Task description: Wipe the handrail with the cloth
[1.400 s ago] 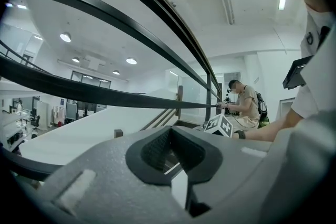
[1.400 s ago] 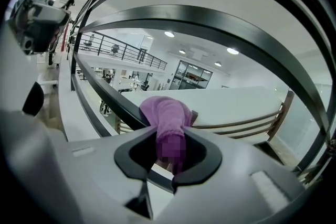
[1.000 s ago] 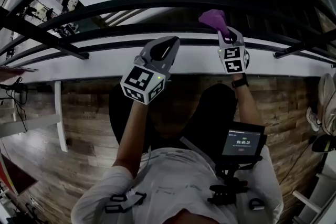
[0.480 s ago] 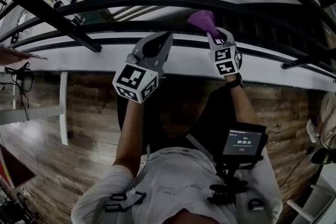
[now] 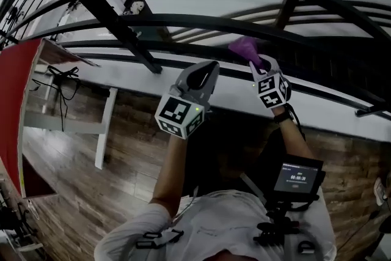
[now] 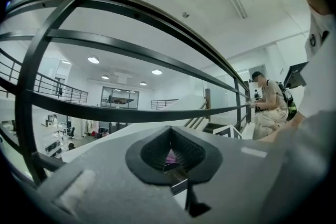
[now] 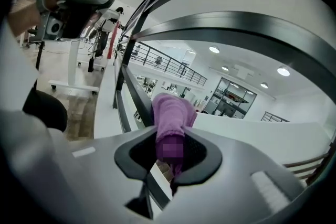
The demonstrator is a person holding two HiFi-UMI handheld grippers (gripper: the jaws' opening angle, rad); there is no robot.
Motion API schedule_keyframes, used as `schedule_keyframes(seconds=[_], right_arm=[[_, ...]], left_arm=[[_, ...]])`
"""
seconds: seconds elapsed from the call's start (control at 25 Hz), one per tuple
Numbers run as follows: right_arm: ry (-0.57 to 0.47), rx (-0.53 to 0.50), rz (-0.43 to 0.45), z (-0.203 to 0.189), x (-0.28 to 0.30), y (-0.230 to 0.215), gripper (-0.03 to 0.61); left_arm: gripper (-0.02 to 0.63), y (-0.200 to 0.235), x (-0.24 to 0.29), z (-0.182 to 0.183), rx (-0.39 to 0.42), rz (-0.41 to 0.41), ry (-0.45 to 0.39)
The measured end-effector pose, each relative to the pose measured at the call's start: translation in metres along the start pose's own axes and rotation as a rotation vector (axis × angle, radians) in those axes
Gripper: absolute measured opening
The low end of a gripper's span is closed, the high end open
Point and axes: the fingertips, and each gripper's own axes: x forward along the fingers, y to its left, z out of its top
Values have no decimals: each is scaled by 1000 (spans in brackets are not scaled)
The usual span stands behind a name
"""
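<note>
Cloth [image 5: 243, 46], pinched by right gripper [image 5: 259, 62], has slid along handrail [image 7: 130, 93] toward post [image 5: 104, 15].

Left gripper [image 6: 170, 132] facing the black handrail [image 6: 131, 52]
Its jaws are closed together at lower centre. The rail bars sweep from the left edge towards the right, where a person [image 6: 266, 105] crouches.

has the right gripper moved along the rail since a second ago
Yes. The right gripper, shut on the cloth, has slid left along the handrail: it was right of the upright strut, now it is left of it.
</note>
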Motion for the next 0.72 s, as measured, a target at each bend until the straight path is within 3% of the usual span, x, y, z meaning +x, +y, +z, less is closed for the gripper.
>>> schedule_keyframes(seconds=[0.28, 0.56, 0.72], right_arm=[[-67, -208, -61, 53, 49, 51, 69], [-84, -220, 105, 111, 102, 105, 72], [-79, -257, 151, 145, 135, 136, 72]], left_arm=[[1, 51, -50, -1, -36, 131, -21], [0, 93, -96, -12, -34, 254, -12], [0, 116, -122, -17, -39, 307, -12]])
